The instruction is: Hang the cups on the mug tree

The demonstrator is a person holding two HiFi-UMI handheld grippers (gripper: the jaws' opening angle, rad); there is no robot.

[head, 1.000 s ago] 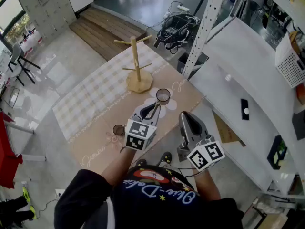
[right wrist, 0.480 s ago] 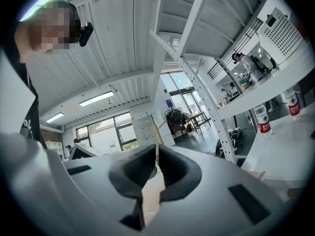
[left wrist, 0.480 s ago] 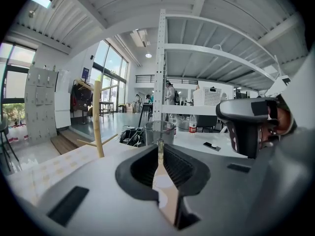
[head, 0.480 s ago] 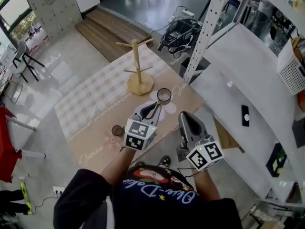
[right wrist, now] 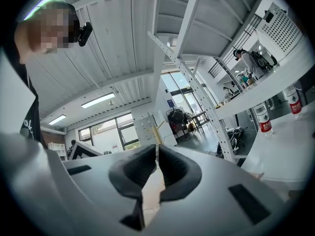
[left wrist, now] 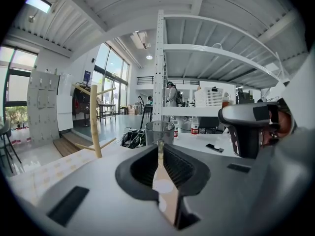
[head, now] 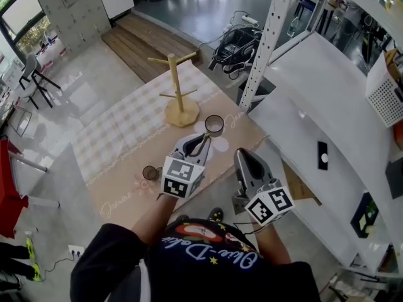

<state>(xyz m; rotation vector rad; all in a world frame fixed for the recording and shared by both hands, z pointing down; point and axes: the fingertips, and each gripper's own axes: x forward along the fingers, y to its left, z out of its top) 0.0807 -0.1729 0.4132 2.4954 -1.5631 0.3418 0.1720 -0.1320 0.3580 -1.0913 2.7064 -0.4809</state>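
Note:
The wooden mug tree (head: 175, 92) stands at the far end of the table, its pegs bare; in the left gripper view the mug tree (left wrist: 93, 122) is ahead to the left. My left gripper (head: 204, 138) is shut on a clear glass cup (head: 214, 126), which sits right at the jaw tips. That cup (left wrist: 159, 132) shows just beyond the left gripper (left wrist: 159, 143), whose jaws stand nearly together. A second small glass cup (head: 150, 173) rests on the table left of my left hand. My right gripper (head: 242, 154) hovers at the table's near right edge, shut and empty, and the right gripper (right wrist: 157, 147) shows only a thin slit.
A checked cloth (head: 123, 131) covers the table. A white shelf unit (head: 327, 106) with a perforated metal post (head: 264, 43) stands close on the right. Cables and a bag (head: 234, 43) lie on the floor behind the table.

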